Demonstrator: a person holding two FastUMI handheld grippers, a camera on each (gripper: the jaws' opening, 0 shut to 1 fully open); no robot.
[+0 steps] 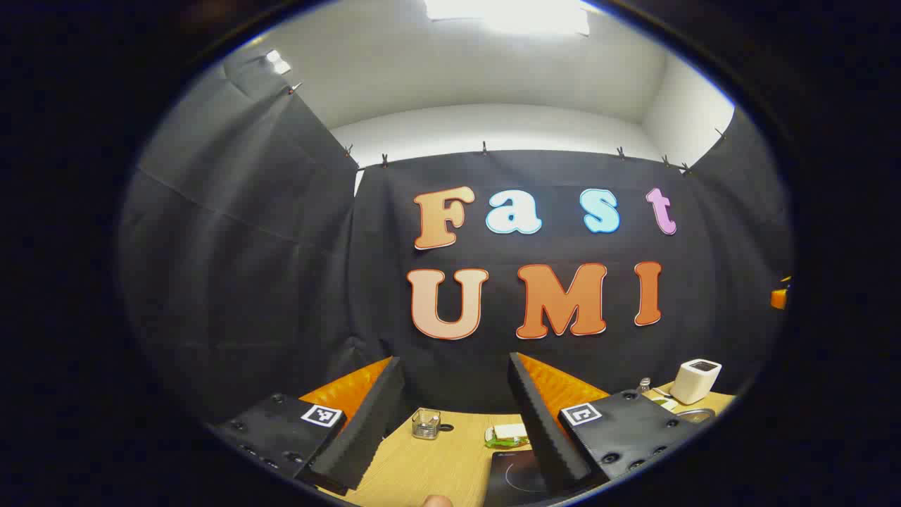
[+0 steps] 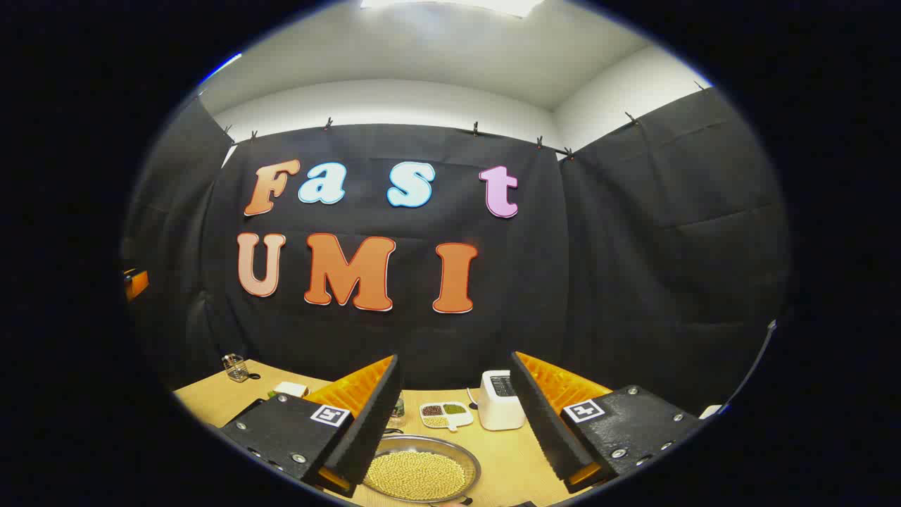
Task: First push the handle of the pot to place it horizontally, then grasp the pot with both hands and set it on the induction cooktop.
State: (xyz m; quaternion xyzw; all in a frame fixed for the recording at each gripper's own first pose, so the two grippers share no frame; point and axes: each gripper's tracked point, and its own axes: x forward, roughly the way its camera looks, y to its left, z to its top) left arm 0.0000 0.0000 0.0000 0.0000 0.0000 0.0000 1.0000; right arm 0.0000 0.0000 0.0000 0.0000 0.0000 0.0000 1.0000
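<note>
Nearest to the left camera, the left tongs (image 1: 454,422) stood wide open with nothing between the fingers, held high above the wooden worktop (image 1: 436,461). Just under the right finger lay the dark induction cooktop (image 1: 517,475), partly hidden by it. Behind the cooktop sat a small green dish with a pale block on it (image 1: 507,436), and left of that a small glass holder (image 1: 426,424). Far to the right of the cooktop stood a white box-like appliance (image 1: 695,380), near the booth wall.

The right tongs (image 2: 457,422) were also wide open and empty. Just below them was a round metal tray of yellow beans (image 2: 420,475). Behind it lay a small divided dish with dark, green and pale grains (image 2: 443,414), and beside this a white toaster (image 2: 500,401).

I could not find the pot or its handle in either view, so I cannot tell where it stood relative to the cooktop.

In my judgement the first step was not yet begun. To do it well, both tongs should tilt downward until the pot comes into sight. Then one finger should push the handle near its free end, slowly, until it lies level. The bean tray was close, so any sweeping move should be kept small.
</note>
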